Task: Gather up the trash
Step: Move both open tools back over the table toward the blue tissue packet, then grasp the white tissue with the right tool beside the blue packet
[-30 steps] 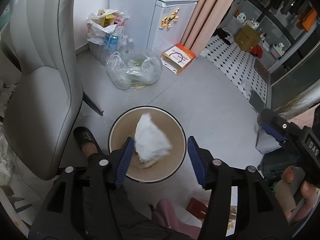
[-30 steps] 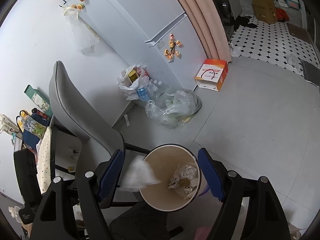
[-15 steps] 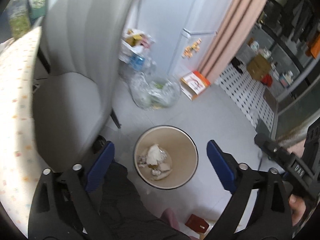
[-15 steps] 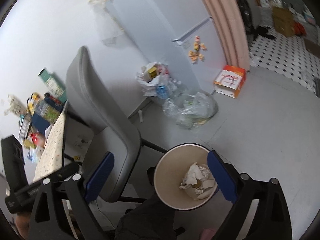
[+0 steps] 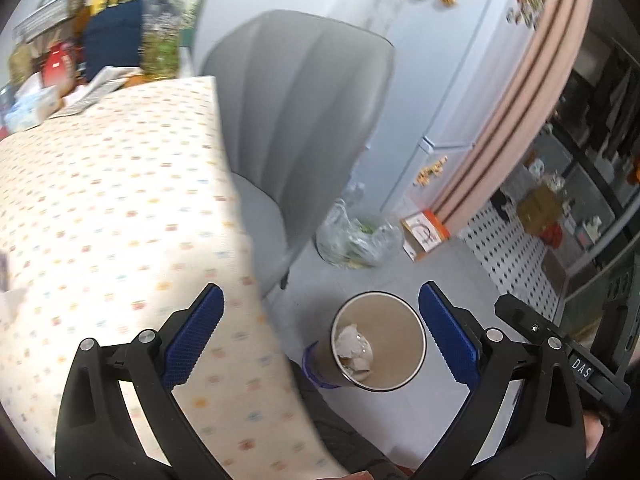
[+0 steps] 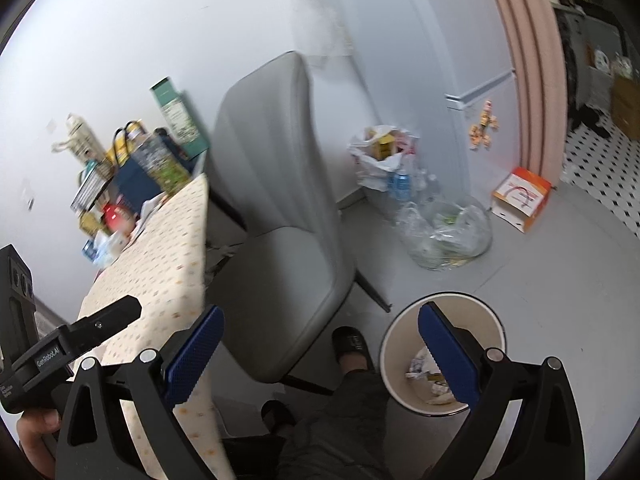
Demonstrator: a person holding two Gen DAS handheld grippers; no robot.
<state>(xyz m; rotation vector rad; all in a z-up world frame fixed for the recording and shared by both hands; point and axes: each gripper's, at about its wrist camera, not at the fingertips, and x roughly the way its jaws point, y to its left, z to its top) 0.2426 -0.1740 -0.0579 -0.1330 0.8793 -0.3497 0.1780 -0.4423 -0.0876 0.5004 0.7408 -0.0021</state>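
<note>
Left wrist view: the left tongs (image 5: 320, 336) stand spread wide with nothing between the blue pads (image 5: 192, 338). Below them on the grey floor (image 5: 452, 264) stands a round bin (image 5: 408, 334) with a tan inside and a dark rim; crumpled white paper trash (image 5: 354, 350) lies at its bottom, toward the left wall. The bin sits in the gap between the two pads, nearer the right one, far underneath and touching neither. The left pad hangs over a table (image 5: 100, 200) covered in a dotted cloth. Behind the bin a grey chair (image 5: 304, 120) stands, and past it a clear plastic bag (image 5: 356, 236) holding greenish scraps lies on the floor beside an orange and white box (image 5: 424, 232). The other tool pokes in at the right edge.

Right wrist view: the right tongs (image 6: 318, 340) are likewise released, pads (image 6: 196, 354) far apart and bare. The bin (image 6: 404, 344) shows at lower right, partly behind the right pad; the trash (image 6: 420, 364) lies in it as a crumpled pile, with small scraps beside it. A dark shoe (image 6: 352, 346) and trouser leg (image 6: 340, 424) of the person are just left of the bin. Against the wall a white bag (image 6: 380, 160) is stuffed with yellow packets, with bottles (image 6: 402, 184) next to it, and the clear bag (image 6: 448, 232) lies in front. The left tongs (image 6: 120, 312) enter at the left edge, above the table (image 6: 160, 264)
</note>
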